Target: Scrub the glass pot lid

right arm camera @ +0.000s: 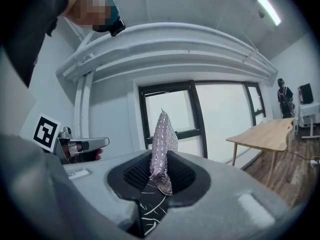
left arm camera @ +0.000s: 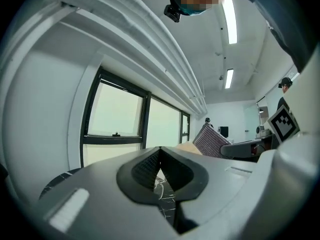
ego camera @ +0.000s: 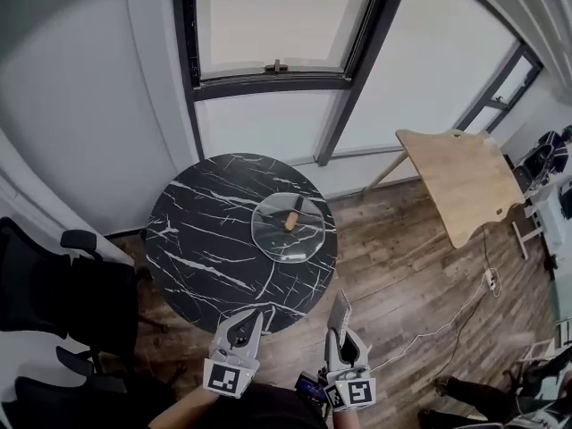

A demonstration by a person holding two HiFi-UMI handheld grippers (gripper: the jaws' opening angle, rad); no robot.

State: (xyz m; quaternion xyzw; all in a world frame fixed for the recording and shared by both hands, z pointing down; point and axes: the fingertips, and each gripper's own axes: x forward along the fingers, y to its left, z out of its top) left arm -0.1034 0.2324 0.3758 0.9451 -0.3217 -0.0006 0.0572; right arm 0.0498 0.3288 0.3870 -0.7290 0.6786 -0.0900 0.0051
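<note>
Pinches a glittery cloth (right arm camera: 163, 144) in the right tongs (right arm camera: 161, 173) by its lower edge, leaving most of it standing free beyond the tips, likely so that a broad face can be pressed flat on glass. Carries the left tongs (left arm camera: 159, 160) fully shut on nothing, probably free for steadying. Finds the lid (ego camera: 288, 228) well apart from both, lying dome-up on the far right part of the round black marble surface (ego camera: 192, 239), wooden handle (ego camera: 292, 217) on top; seems set there within easy reach and flat enough to scrub in place. Holds both tongs low and close to the body, by the near edge of the surface, side by side, tips aimed forward and somewhat upward towards the window (ego camera: 268, 25), cloth upright. Judged not yet started on the scrubbing: calls for a reach forward and down with the right, cloth onto the glass, perhaps the left onto the handle or rim to stop the lid sliding
</note>
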